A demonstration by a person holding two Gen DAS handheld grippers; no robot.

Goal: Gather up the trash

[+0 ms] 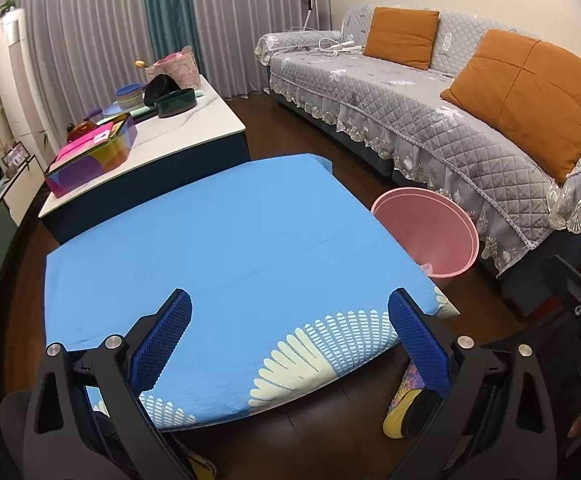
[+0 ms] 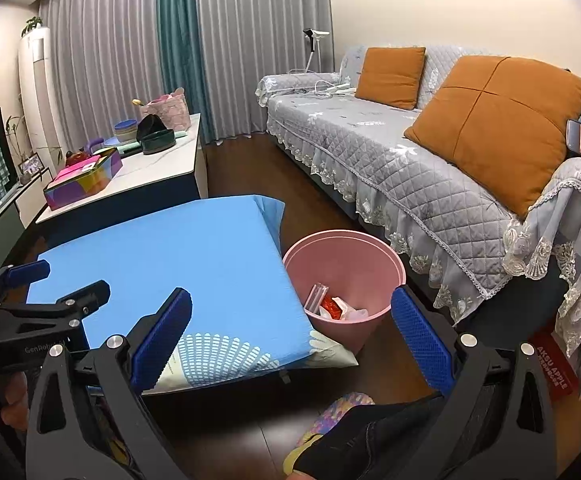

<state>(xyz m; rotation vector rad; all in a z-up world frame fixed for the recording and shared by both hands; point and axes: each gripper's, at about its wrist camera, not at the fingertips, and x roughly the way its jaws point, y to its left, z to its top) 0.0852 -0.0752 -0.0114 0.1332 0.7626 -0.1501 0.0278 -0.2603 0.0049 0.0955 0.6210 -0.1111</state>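
A pink waste bin [image 2: 342,276] stands on the floor between the blue-covered table [image 2: 162,256] and the sofa; wrappers and crumpled trash [image 2: 336,306] lie at its bottom. In the left wrist view the same bin [image 1: 426,236] shows past the table's right edge, its inside mostly hidden. My left gripper [image 1: 290,332] hangs open over the near part of the table [image 1: 218,232], nothing between its blue pads. My right gripper [image 2: 290,332] is open too, above the table's near right corner and short of the bin. The left gripper [image 2: 50,280] also shows at the left of the right wrist view.
A grey-covered sofa [image 2: 430,168] with orange cushions [image 2: 494,124] runs along the right. A white-topped low table [image 1: 178,132] behind holds bowls, a colourful box [image 1: 90,160] and a pink basket. A person's slippered feet [image 1: 406,408] rest on the dark wood floor near the table's front.
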